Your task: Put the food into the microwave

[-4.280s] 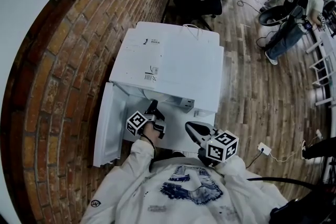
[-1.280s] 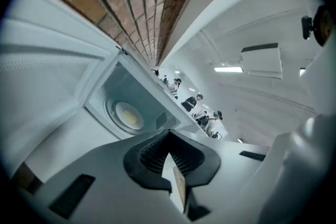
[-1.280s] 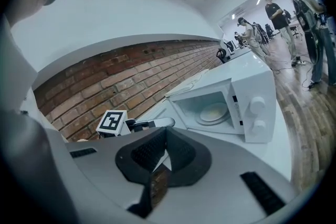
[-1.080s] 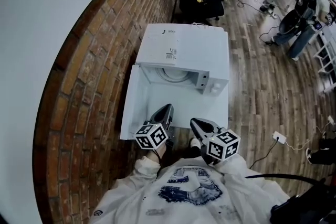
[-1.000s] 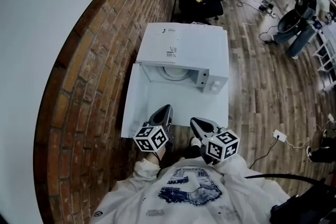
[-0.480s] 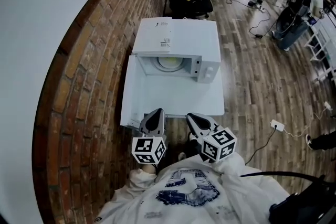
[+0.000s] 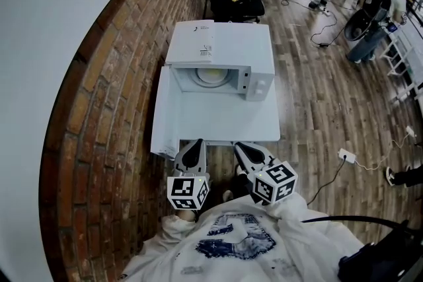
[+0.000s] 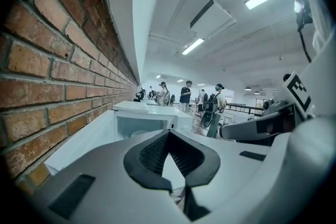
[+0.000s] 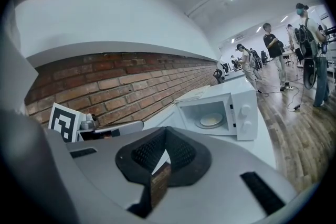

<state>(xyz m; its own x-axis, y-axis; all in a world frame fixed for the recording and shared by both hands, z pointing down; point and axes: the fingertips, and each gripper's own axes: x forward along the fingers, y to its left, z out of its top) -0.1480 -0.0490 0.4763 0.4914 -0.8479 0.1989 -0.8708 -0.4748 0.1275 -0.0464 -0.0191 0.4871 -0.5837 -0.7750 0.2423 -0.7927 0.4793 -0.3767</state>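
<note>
**Food sits inside the microwave; both grippers are shut on nothing.**
Low in the picture, the left gripper [image 7: 195,144] and right gripper [image 7: 242,148] have fingers clenched and empty, by the worktop [image 7: 218,117] edge. Higher up, one food dish [image 7: 213,76] sits inside one microwave [image 7: 225,49]. I think the one open door [image 7: 163,109] needs a slow, gentle push.

No word or number can be read. The sheet [image 7: 195,53] on top of the microwave [image 7: 243,46] bears small dark print, too small to make out. The cubes on the left gripper [image 7: 193,145] and the right gripper [image 7: 246,150] carry black-and-white square markers, no letters. The blue print on the sweater [image 7: 231,244] is illegible.
</note>
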